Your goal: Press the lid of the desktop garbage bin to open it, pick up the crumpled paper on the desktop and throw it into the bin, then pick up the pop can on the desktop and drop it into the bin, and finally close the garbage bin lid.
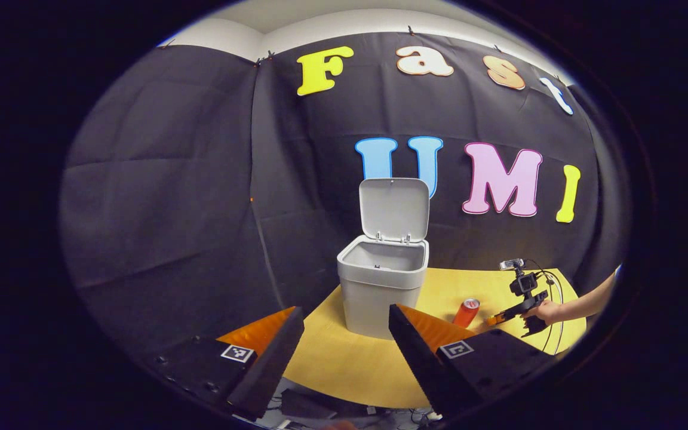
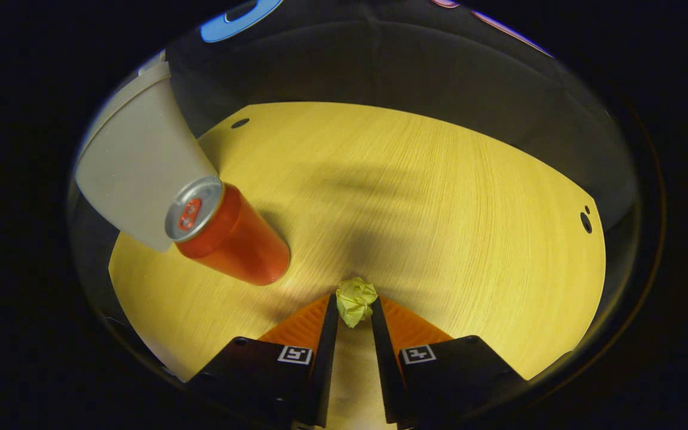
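The white bin (image 1: 383, 286) stands on the wooden desk with its lid (image 1: 394, 209) raised upright. A red pop can (image 1: 467, 312) stands to the right of it, and shows close by in the right gripper view (image 2: 230, 236), beside the bin's wall (image 2: 135, 173). My left gripper (image 1: 344, 319) is open, held back from the desk's near edge, with the bin seen between its fingers. The right gripper (image 2: 354, 310) points down at the desk, shut on a yellow crumpled paper ball (image 2: 355, 300). In the left gripper view that gripper (image 1: 520, 304) is held by a hand just right of the can.
The round wooden desk (image 1: 350, 364) has black cloth walls behind it. Two small holes (image 2: 586, 221) mark the desk's right edge and another hole (image 2: 239, 123) lies near the bin. Cables trail from the right gripper. Bare desk stretches beyond the paper ball.
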Demonstrator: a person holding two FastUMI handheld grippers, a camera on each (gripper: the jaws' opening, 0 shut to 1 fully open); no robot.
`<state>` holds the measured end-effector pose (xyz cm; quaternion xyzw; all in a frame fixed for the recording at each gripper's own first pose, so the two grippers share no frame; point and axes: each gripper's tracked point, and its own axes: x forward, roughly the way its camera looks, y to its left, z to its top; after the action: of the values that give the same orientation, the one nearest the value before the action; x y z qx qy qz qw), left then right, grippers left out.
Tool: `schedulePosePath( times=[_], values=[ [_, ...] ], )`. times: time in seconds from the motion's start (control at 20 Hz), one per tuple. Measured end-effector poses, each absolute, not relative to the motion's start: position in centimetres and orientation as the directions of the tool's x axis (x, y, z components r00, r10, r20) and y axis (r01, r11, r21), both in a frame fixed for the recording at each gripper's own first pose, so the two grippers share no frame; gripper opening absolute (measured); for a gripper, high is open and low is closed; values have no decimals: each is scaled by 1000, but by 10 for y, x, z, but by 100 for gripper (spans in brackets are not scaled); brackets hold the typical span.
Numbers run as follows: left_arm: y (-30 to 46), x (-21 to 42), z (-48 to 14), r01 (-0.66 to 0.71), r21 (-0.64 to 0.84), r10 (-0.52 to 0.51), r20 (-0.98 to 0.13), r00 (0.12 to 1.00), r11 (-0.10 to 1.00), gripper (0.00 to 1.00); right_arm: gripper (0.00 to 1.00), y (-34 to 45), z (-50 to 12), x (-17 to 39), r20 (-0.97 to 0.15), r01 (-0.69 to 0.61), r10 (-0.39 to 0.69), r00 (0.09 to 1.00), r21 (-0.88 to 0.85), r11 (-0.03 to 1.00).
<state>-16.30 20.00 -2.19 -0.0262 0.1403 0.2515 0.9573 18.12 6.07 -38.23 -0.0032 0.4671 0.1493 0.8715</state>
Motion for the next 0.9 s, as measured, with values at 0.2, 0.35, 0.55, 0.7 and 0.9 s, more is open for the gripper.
schedulePosePath(
  times=[0.2, 0.35, 0.55, 0.7, 0.9],
  values=[
    [205, -165, -19, -478, 10, 463, -264, 846, 878, 96, 39, 78, -290, 193, -676, -324, 331, 658, 143, 935],
    [205, -167, -27, -454, -5, 434, -284, 855, 891, 94, 38, 117, -200, 210, -530, -424, 420, 737, 121, 897],
    [202, -168, -27, -436, -8, 418, -270, 867, 900, 97, 38, 167, -97, 212, -370, -553, 559, 743, 132, 823],
    [202, -168, -22, -421, 3, 407, -258, 876, 907, 96, 38, 234, -37, 196, -283, -639, 662, 694, 182, 748],
    [190, -174, -24, -409, -82, 377, -260, 889, 909, 97, 39, 318, -17, 196, -261, -714, 715, 648, 116, 690]
  ],
)
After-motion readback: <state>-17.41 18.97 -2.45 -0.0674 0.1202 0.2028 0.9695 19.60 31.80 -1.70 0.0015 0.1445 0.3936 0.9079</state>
